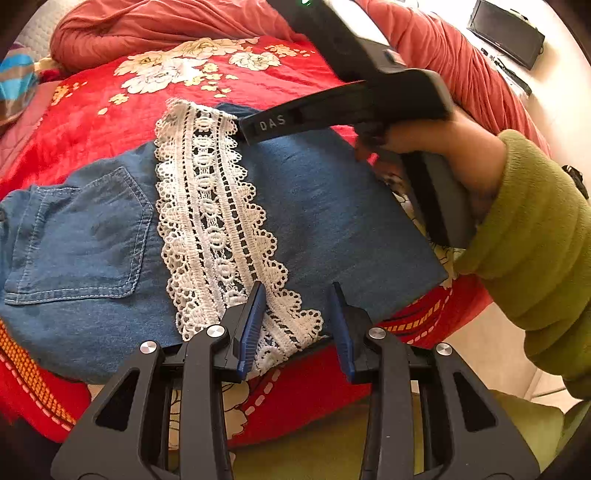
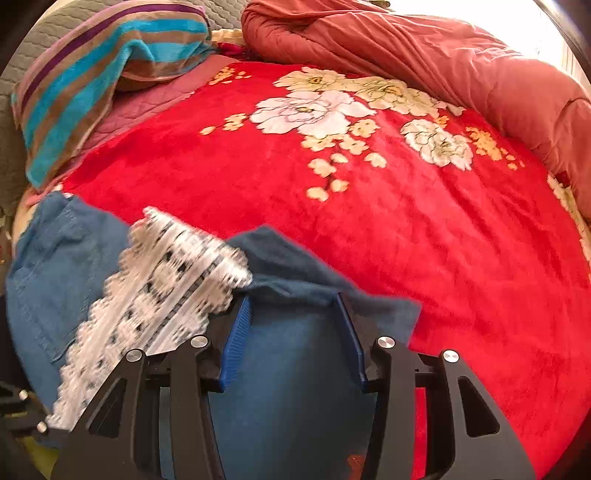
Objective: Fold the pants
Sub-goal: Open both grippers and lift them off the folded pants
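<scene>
Blue denim pants (image 1: pixel 325 206) lie folded on the bed, with a back pocket (image 1: pixel 85 236) at the left and a white lace hem (image 1: pixel 214 229) running across the top layer. My left gripper (image 1: pixel 297 286) stands open at the near edge, with the lace end and denim lying flat between its blue pads. A person's hand (image 1: pixel 454 158) in a green sleeve holds the right gripper, one of its fingers (image 1: pixel 273 123) resting at the far edge by the lace. In the right wrist view, my right gripper (image 2: pixel 293 295) is open over the pants (image 2: pixel 288 387), with denim rucked up at its tips and the blurred lace (image 2: pixel 173 280) to its left.
A red floral blanket (image 2: pixel 369 229) covers the bed. A rolled salmon quilt (image 2: pixel 443 55) lies along the far and right sides. A striped pillow (image 2: pixel 92 74) sits at the far left. A dark flat screen (image 1: pixel 506 33) lies beyond the bed. The bed edge drops off at the near right (image 1: pixel 424 332).
</scene>
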Available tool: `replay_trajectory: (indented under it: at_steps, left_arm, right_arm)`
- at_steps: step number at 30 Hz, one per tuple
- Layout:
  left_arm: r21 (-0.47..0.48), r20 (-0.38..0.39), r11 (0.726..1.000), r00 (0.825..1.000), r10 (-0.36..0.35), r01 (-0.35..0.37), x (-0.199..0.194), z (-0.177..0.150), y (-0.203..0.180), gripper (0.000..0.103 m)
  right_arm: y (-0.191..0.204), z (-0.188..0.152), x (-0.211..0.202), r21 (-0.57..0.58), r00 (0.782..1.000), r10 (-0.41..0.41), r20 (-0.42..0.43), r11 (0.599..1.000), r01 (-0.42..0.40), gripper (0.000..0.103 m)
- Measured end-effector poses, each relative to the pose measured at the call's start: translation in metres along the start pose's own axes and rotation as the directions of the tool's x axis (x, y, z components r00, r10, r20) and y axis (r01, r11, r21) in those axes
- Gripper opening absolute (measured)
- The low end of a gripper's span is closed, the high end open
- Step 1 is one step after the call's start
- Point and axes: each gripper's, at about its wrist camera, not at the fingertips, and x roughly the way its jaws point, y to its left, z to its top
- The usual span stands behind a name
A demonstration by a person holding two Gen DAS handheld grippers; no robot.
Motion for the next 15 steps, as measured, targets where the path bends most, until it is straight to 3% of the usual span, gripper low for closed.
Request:
replay_trajectory:
  at_steps: [5,10,13,15]
  left_arm:
    - [-0.009,0.003,1.000,1.000,-0.011,0.011,0.000,-0.001,0.001,0.027]
    - [-0.013,0.041,1.000,0.999,-0.007,0.007,-0.017,0.001,0.001,0.028]
    - [-0.029,0.063,1.000,0.998,0.000,0.002,-0.026,0.002,0.004,0.031]
    - [-0.036,0.075,0.999,0.997,0.007,-0.005,-0.031,0.003,0.005,0.032]
  right_arm:
    - [-0.006,0.004,-0.005,0.034,1.000,0.012,0.015,0.999,-0.012,0.043]
    - [-0.016,-0.004,-0.049,0.090,0.992,0.045,0.114,0.994,-0.055,0.047]
    - [-0.018,-0.011,-0.074,0.098,0.986,0.038,0.160,0.994,-0.054,0.064]
    - [-0.018,-0.018,-0.091,0.097,0.981,0.041,0.192,0.993,-0.061,0.064]
